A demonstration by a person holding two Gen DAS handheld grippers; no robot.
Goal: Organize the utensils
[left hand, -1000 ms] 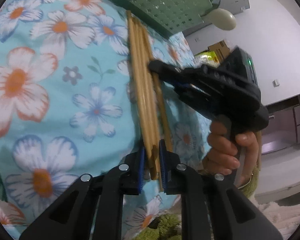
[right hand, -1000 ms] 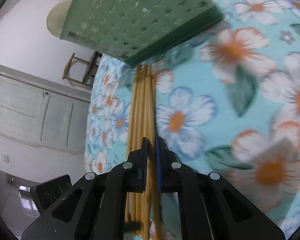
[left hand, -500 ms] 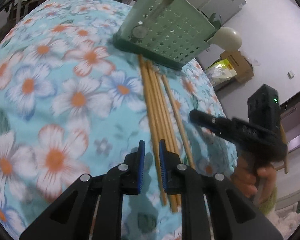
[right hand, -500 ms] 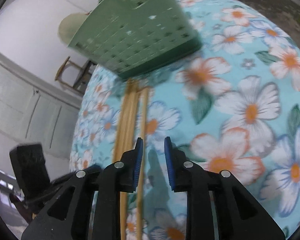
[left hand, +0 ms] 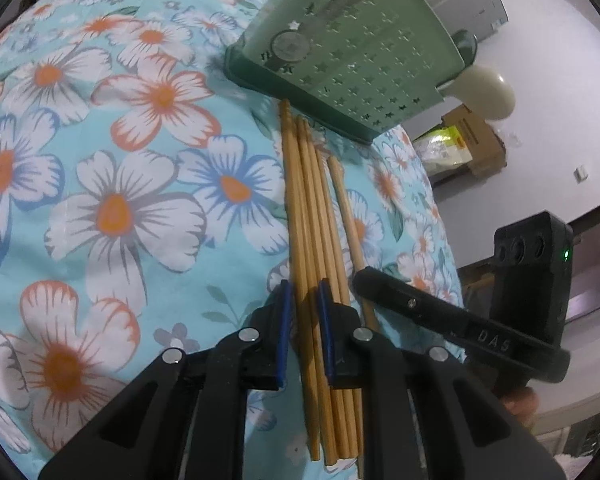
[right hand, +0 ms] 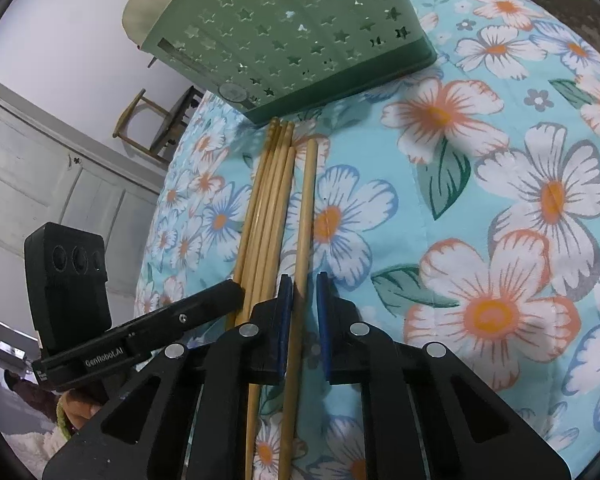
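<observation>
Several wooden chopsticks (left hand: 312, 216) lie side by side on the floral cloth, tips toward a green star-punched basket (left hand: 352, 52). My left gripper (left hand: 303, 304) is open and straddles two of the bundled sticks. One chopstick (right hand: 305, 208) lies slightly apart to the right of the bundle (right hand: 266, 200). My right gripper (right hand: 300, 300) is open around that single stick. The basket (right hand: 292, 36) lies tipped on its side. The right gripper (left hand: 440, 320) shows beside the sticks in the left wrist view, and the left gripper (right hand: 180, 320) shows in the right wrist view.
The blue floral tablecloth (left hand: 120, 208) covers a round table whose edge drops away past the sticks. A cardboard box (left hand: 472, 140) and wall sit beyond it. A wooden chair (right hand: 156, 120) and white cabinet doors (right hand: 40, 176) stand behind.
Both grippers let go of the chopsticks, lifted away, then came back down open over them. The sticks now lie on the cloth, one separated from the bundle.
</observation>
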